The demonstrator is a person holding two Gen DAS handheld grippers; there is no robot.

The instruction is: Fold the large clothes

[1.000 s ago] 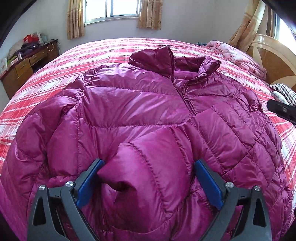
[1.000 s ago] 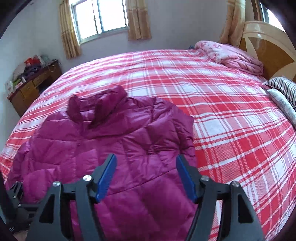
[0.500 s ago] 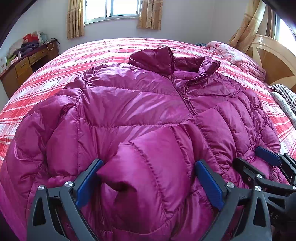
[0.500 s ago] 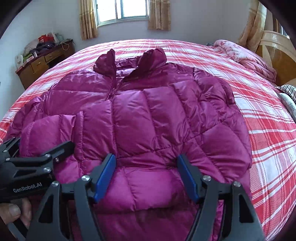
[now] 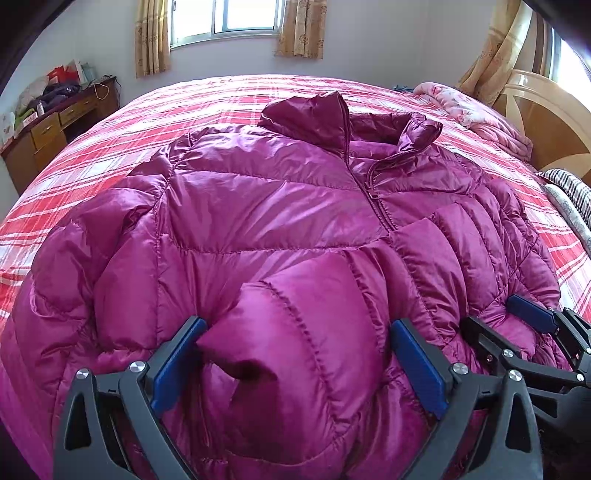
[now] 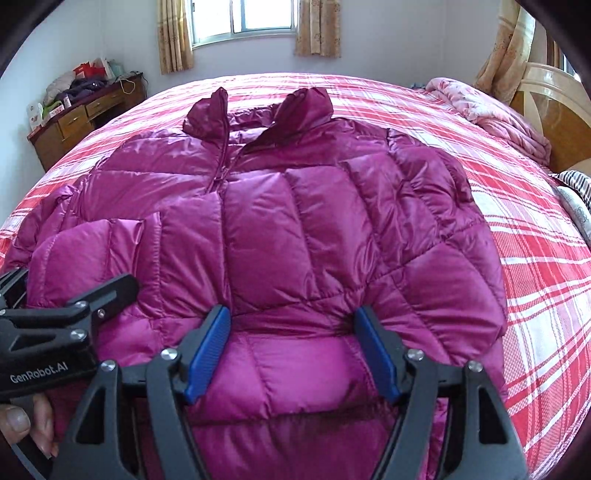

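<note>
- Your jacket (image 5: 280, 221) lies front-up on the checked bed (image 6: 535, 295), collar toward the window (image 6: 243, 18); a sleeve is folded across its front
- Your left gripper (image 5: 295, 354) is spread wide around the sleeve's cuff end
- Your right gripper (image 6: 291, 347) — also spread wide — is over the hem

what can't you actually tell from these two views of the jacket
- Bottom hem of the jacket: in the left wrist view the left gripper and the picture's lower edge cut it off; same in the right wrist view behind the right gripper.
- Whether the pads pinch fabric or only flank it: padding bulges between them.
- Items on the dresser: too small.
- Bed under the jacket: covered.
</note>
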